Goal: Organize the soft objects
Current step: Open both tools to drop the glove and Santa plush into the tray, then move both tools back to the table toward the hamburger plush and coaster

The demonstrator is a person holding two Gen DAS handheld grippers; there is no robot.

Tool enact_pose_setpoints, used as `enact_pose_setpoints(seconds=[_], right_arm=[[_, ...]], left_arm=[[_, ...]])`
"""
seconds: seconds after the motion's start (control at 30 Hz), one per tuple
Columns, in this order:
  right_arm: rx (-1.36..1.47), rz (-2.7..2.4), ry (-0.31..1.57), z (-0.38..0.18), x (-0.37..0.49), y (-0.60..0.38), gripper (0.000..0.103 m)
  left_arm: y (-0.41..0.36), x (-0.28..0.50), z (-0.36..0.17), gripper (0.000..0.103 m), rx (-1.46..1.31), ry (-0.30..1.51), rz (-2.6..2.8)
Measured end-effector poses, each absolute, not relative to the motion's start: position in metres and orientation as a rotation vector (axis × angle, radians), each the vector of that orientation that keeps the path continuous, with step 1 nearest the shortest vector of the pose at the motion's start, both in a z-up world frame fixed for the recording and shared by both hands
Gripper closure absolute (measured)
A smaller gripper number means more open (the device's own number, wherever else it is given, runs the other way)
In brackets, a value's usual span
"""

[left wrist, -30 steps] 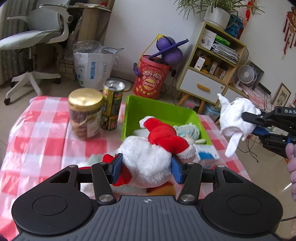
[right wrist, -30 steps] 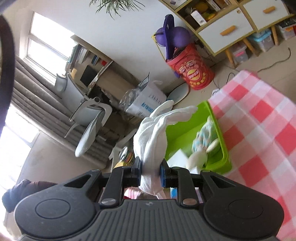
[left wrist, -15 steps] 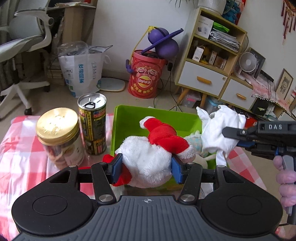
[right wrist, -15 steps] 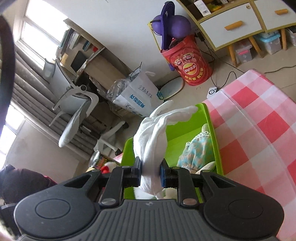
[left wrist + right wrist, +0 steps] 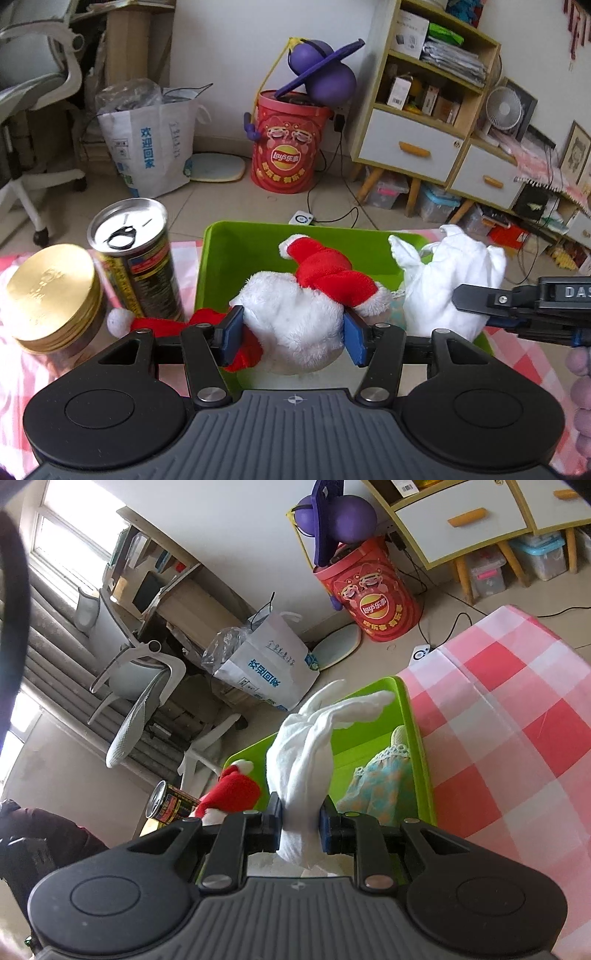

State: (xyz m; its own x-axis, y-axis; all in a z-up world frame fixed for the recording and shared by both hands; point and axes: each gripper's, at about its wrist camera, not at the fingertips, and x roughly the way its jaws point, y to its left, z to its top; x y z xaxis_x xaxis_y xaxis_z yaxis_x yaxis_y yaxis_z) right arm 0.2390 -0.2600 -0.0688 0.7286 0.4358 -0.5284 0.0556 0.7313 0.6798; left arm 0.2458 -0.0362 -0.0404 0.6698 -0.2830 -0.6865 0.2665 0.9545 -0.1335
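While both loads hang over bin (image 5: 218,258), tablecloth (image 5: 517,738) lies bare.

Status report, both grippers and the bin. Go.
Left gripper shut on Santa plush. Right gripper shut on white glove. Both over green bin; doll already inside.

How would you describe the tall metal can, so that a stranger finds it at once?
Find the green bin on the checked tablecloth. Just left of it stands the dark can with a silver pull-tab top. Its neighbour, the jar, is shorter and has a gold lid.
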Motion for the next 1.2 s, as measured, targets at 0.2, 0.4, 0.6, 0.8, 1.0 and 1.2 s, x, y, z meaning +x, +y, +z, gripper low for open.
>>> enact_pose_setpoints(seconds=[0.2,0.4,0.6,0.8,1.0,1.2], right_arm=[[0.750,0.267,0.758,-0.072,0.243,-0.259,0.102],[0.784,0.279,0.770,-0.074,0.243,-0.262,0.090],[0.810,0.261,0.759,-0.072,0.239,-0.270,0.071],[0.783,0.249,0.759,-0.064,0.235,-0.269,0.068],[0.721,0.247,0.758,-0.046,0.223,-0.266,0.063],[0.603,0.247,0.752,-0.017,0.199,-0.248,0.056]], left_arm=[[-0.047,0.249,-0.047,0.047,0.024,0.764,-0.291],[-0.050,0.248,-0.050,0.038,0.029,0.738,-0.270],[-0.051,0.241,-0.043,0.024,0.041,0.710,-0.269],[-0.046,0.231,-0.037,0.020,0.042,0.717,-0.264],[-0.033,0.209,-0.023,0.013,0.019,0.716,-0.261],[-0.011,0.172,-0.004,0.007,-0.008,0.691,-0.251]])
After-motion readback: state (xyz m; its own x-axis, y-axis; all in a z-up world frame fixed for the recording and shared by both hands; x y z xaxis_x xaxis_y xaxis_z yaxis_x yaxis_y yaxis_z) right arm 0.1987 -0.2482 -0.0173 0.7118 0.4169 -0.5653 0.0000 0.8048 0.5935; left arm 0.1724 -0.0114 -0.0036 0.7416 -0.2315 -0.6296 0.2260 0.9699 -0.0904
